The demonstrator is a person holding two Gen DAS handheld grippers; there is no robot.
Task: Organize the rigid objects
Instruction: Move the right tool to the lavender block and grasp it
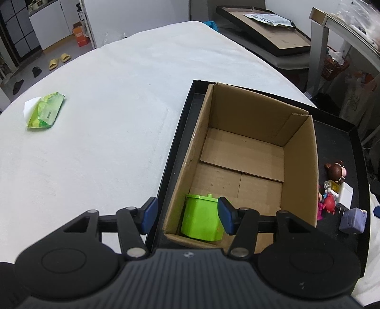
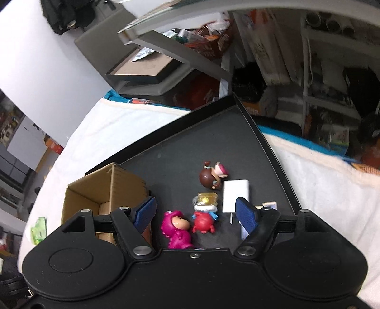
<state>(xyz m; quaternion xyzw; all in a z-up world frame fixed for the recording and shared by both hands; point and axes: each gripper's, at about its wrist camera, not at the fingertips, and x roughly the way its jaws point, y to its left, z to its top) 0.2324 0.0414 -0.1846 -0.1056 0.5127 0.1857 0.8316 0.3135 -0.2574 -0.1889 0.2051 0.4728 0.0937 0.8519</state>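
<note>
Both grippers' fingers stand apart, empty. The right gripper [image 2: 196,212] hovers over crowded toys; closing on the magenta figure [image 2: 177,229] could knock the red crab [image 2: 203,222].

On the white cloth-covered desk [image 1: 114,95] you have a green wipes packet [image 1: 45,110] lying far left, well apart from the tray. Beyond the desk you can see yellow slippers [image 1: 59,60] and an orange box [image 1: 80,35] on the floor. A flat black-framed board [image 1: 266,28] carries a crumpled paper [image 1: 270,19].
</note>
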